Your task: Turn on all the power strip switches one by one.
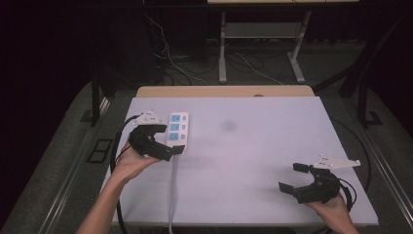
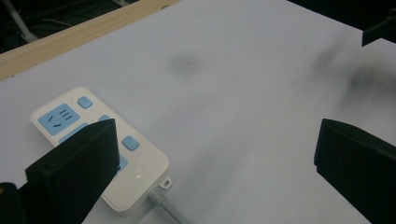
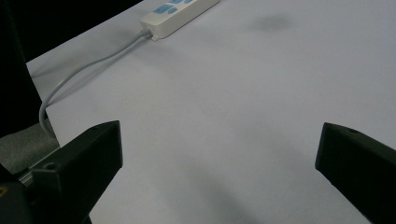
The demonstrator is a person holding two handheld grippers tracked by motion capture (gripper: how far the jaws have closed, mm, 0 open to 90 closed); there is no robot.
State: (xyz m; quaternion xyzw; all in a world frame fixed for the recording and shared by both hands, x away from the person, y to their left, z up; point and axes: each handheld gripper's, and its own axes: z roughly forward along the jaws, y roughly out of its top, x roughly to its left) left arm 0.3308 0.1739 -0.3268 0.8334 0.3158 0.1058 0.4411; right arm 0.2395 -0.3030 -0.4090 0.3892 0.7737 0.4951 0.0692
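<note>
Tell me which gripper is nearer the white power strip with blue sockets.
Left. The left gripper hovers at the white power strip with blue sockets, its fingers open beside it. The right gripper, also open, is far across the table.

The left black two-jaw gripper (image 1: 168, 138) is held in the person's left hand (image 1: 130, 163), with the bare forearm (image 1: 102, 207) entering from the lower edge of the high view. Its jaws stand wide apart and point to the person's right. A grey three-cornered plate (image 1: 148, 117) sits on top of it. The right black two-jaw gripper (image 1: 293, 177) is held in the right hand (image 1: 336, 207). Its jaws stand wide apart and point to the person's left, with nothing between them. Its grey three-cornered plate (image 1: 336, 163) lies on top.
</note>
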